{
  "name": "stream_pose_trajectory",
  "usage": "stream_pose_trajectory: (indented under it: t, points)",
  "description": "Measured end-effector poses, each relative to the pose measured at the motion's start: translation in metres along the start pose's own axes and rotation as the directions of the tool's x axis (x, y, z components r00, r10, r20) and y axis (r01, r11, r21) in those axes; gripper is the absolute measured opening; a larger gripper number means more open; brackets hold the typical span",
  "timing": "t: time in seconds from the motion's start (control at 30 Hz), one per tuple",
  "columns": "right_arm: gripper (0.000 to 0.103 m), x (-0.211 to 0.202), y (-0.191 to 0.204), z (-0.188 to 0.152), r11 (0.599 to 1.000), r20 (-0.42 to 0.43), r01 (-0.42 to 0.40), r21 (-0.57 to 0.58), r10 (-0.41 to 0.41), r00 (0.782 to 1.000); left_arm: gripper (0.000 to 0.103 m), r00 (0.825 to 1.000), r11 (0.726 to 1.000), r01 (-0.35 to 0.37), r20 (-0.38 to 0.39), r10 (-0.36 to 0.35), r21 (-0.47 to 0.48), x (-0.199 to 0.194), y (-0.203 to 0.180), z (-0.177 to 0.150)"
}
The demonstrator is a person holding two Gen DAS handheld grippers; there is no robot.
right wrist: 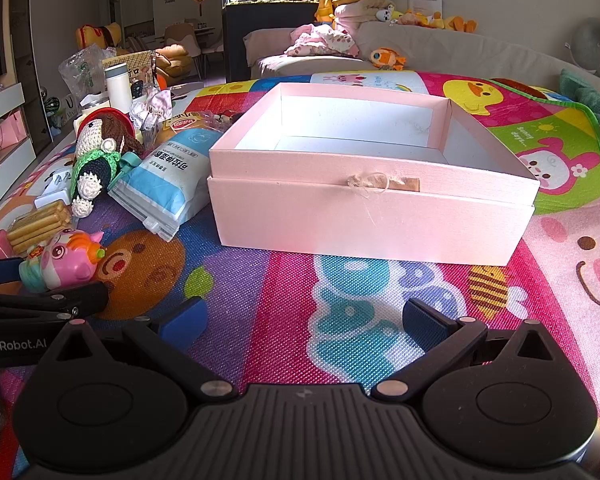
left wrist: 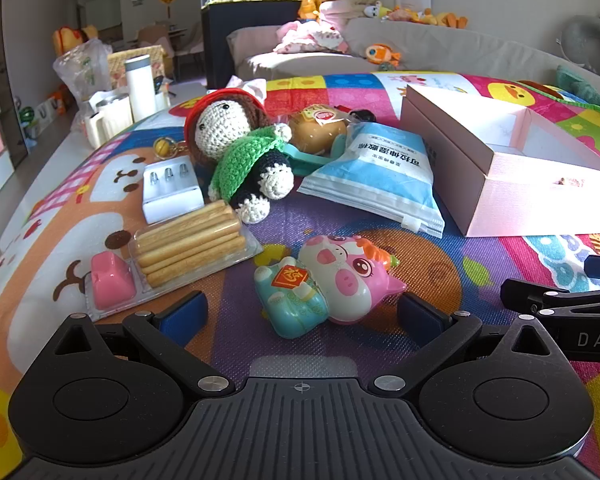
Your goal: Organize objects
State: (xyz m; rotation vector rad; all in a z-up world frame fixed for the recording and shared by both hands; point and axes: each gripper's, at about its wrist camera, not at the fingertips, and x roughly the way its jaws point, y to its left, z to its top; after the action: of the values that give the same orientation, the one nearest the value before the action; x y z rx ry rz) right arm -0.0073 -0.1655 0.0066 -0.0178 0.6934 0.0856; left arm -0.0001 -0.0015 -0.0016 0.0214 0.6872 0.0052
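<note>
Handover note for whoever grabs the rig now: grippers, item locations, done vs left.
Left gripper: open, holding nothing, low over the mat with the pig toy between its fingers.
Right gripper: open, holding nothing, facing the pink box.
Pink box: open, nothing visible inside, on the play mat.
Loose on the mat left of the box: pig toy, blue-white pouch, crochet doll, biscuit stick pack, white charger.
Done: nothing boxed yet.
Left: probably everything goes into the box; the pig toy looks like the natural first pick.
</note>
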Motion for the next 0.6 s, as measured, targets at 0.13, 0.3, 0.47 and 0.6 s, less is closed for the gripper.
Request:
stream_pose_trajectory:
  t: [0.13,0.3,0.47,0.6]
  points:
    - [0.103,0.0000,0.0000,0.0000,1.000,0.000,0.000,0.000,0.000,1.000,0.103,1.000,1.000,0.000,0.000,0.000,0.000,0.0003,-0.0003,-0.0003]
    - [0.103,-0.0002,0.0003,0.0001,1.000,0.000,0.001,-0.001,-0.001,1.000,0.103,1.000,1.000,0.001,0.000,-0.001,-0.001,0.0006,-0.0005,-0.0006]
    - [0.103,-0.0005,-0.0001,0.0003,1.000,0.000,0.001,0.000,-0.001,1.000,0.103,1.000,1.000,0.000,0.000,0.000,0.000,0.0008,-0.0010,-0.0009]
    - [0.103,-0.0006,-0.0003,0.0003,1.000,0.000,0.001,0.000,-0.001,1.000,0.103,1.000,1.000,0.000,0.000,0.000,0.000,0.0011,-0.0013,-0.0012]
